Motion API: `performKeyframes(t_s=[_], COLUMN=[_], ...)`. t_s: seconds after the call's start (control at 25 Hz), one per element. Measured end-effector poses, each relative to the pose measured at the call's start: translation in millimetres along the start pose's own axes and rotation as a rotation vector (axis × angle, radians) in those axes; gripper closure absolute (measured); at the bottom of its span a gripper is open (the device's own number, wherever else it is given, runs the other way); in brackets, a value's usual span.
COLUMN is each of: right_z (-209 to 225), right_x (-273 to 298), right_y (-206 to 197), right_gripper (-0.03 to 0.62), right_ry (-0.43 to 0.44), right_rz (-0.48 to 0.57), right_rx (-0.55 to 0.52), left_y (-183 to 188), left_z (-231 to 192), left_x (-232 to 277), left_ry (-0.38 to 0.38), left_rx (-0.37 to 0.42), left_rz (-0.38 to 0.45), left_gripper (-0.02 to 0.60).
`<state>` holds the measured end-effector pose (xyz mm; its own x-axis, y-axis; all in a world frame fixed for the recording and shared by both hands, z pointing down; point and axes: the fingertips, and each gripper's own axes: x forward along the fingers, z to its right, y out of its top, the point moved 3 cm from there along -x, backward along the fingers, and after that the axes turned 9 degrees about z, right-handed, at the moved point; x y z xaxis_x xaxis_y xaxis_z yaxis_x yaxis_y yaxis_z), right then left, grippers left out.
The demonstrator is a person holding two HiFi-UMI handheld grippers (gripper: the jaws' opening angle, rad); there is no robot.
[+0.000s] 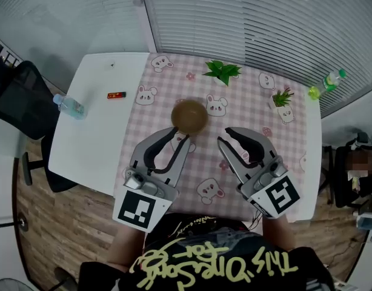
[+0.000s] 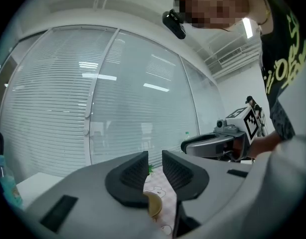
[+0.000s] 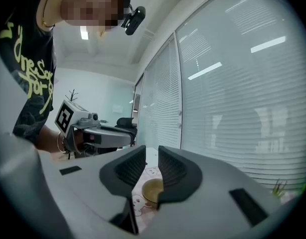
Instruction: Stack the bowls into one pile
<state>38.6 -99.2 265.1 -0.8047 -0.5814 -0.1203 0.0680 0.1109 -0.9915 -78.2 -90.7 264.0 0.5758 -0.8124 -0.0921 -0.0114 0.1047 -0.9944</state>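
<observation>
A single brownish bowl [image 1: 189, 116] stands on the pink checked tablecloth [image 1: 246, 102], near the middle of the table; I cannot tell whether more bowls are nested in it. My left gripper [image 1: 181, 137] is held above the cloth just in front of the bowl, and my right gripper [image 1: 225, 135] is a little to its right. Neither touches the bowl. In the left gripper view the bowl [image 2: 154, 203] shows low between the jaws of the left gripper [image 2: 155, 171], which stand a narrow gap apart with nothing in them. The right gripper [image 3: 152, 166] looks the same, with the bowl [image 3: 153, 189] beyond.
Two small potted plants [image 1: 222, 71] [image 1: 283, 99] stand at the far side of the cloth. A water bottle [image 1: 69, 106] and a small red-black item [image 1: 116, 94] lie on the white tabletop at left. A green bottle [image 1: 331, 80] is at far right. A black chair [image 1: 22, 99] is at left.
</observation>
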Motion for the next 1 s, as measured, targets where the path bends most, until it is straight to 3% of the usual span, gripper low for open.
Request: performKeyframes(t_s=[0.32,0.52,1.0], right_z=[4.7,-0.6,-1.7], right_x=[-15.5,-25.0,-29.4], right_y=[6.1,11.5,18.5], right_gripper=[0.591,0.591,0.591], right_ry=[0.075,0.136,0.148], right_rz=[0.05,0.061,0.082], right_rx=[-0.066,-0.042,-0.013], left_y=[-0.8,8.6,18.5], left_z=[23.1,34.4,46.6], left_x=[-0.3,-2.3,2.0], left_ry=[0.084,0.097,0.089], left_rx=[-0.001,-0.026,-0.007], left_rz=[0.023,0.045,0.066], left_gripper=[0.557,0.588,0.588])
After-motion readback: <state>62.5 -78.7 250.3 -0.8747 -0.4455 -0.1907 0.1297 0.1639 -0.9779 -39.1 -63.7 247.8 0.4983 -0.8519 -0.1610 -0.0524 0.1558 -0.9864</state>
